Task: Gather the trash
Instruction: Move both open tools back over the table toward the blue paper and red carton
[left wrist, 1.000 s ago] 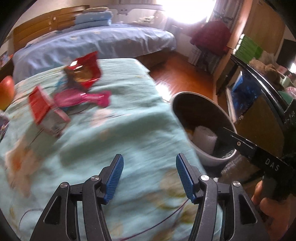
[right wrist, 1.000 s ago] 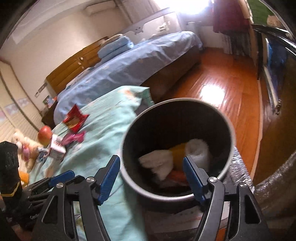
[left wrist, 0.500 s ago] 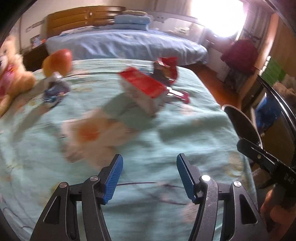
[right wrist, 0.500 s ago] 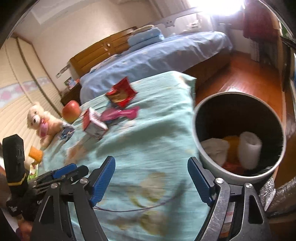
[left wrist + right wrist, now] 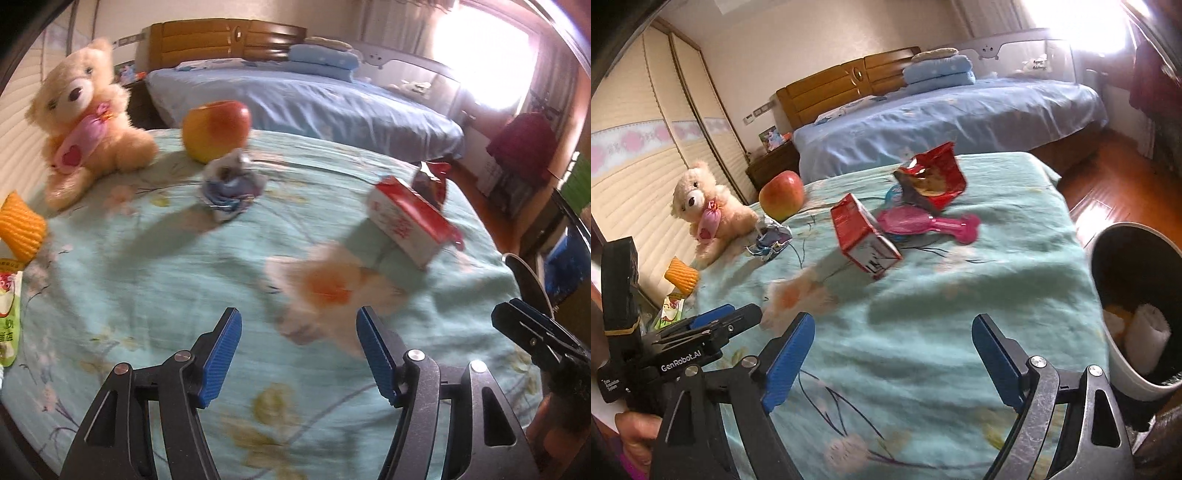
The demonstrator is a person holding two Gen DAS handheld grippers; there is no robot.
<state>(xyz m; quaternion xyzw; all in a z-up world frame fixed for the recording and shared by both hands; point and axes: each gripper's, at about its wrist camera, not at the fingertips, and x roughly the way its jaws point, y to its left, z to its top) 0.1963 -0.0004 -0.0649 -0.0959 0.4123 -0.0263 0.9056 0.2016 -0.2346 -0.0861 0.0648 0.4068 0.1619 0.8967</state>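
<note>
On the teal bedspread (image 5: 147, 258) lie a red and white carton (image 5: 406, 221) (image 5: 864, 236), a crumpled blue-white wrapper (image 5: 231, 188) (image 5: 770, 240), a red snack bag (image 5: 932, 181) (image 5: 430, 182) and a pink plastic piece (image 5: 923, 223). My left gripper (image 5: 297, 350) is open and empty above the bedspread, short of the carton and wrapper. My right gripper (image 5: 892, 354) is open and empty, with the bin (image 5: 1137, 306) at its right holding trash.
A teddy bear (image 5: 81, 125), an apple (image 5: 216, 129), an orange foam sleeve (image 5: 20, 229) and a green pouch (image 5: 7, 317) sit at the left. A blue bed (image 5: 960, 118) stands behind. Wooden floor (image 5: 1108, 184) lies to the right.
Both grippers have swung left, away from the bin and toward the trash on the bedspread. The bear, apple and wrapper have come into the left view. Both stay open.
</note>
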